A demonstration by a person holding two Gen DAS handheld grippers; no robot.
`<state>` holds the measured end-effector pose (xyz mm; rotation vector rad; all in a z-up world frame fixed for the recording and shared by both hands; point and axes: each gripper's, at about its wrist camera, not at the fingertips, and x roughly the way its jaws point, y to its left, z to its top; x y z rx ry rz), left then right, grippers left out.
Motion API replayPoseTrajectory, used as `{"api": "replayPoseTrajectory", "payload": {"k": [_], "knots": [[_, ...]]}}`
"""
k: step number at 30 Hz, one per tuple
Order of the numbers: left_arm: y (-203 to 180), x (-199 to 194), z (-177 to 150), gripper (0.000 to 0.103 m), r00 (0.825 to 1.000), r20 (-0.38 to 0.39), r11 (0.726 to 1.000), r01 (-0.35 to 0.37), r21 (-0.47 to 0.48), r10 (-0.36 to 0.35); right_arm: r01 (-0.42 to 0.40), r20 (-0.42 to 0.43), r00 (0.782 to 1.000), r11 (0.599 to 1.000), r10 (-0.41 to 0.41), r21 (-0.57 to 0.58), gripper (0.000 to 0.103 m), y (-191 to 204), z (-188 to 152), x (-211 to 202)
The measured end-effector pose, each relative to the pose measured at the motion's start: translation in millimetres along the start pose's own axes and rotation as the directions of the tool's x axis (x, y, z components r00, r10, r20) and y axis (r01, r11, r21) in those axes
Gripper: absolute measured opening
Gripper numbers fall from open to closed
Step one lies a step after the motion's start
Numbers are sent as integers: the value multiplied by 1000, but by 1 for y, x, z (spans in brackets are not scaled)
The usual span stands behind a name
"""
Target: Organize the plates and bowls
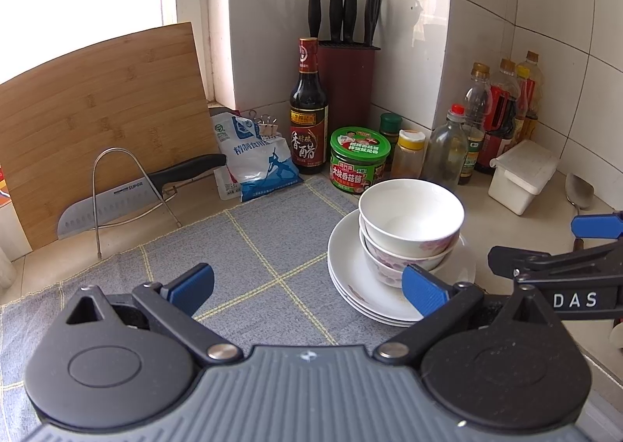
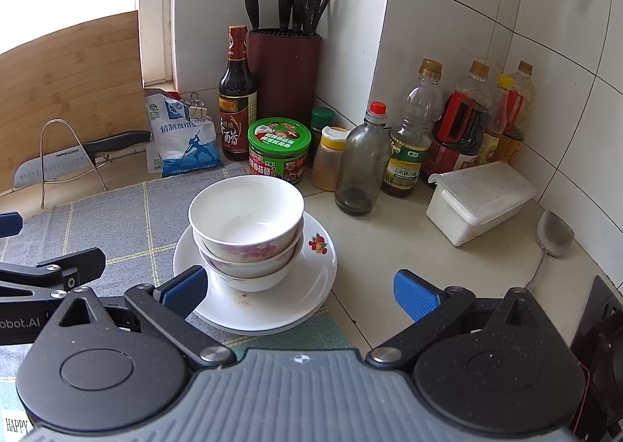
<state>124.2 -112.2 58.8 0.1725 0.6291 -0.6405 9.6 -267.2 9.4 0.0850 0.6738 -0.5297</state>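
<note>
Bowls (image 2: 246,226) nested on stacked plates (image 2: 311,286), twelve o'clock; left gripper (image 1: 307,284), right gripper (image 2: 300,292) agape, empty; stacking seemingly finished.

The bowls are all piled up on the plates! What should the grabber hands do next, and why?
Probably nothing big: ease both grippers back a little. The bowls already sit nested on the stacked plates at the mat's edge. The left gripper and right gripper are both open and hold nothing, so backing away avoids bumping the pile.
</note>
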Motion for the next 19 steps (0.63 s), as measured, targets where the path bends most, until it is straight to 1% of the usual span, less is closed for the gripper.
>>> {"api": "replayPoseTrajectory", "payload": {"k": [19], "knots": [[-1, -5, 1, 102, 1000, 10, 1000, 8, 6, -8, 16, 17, 1000, 1000, -16, -10, 103, 0, -1, -8]]}}
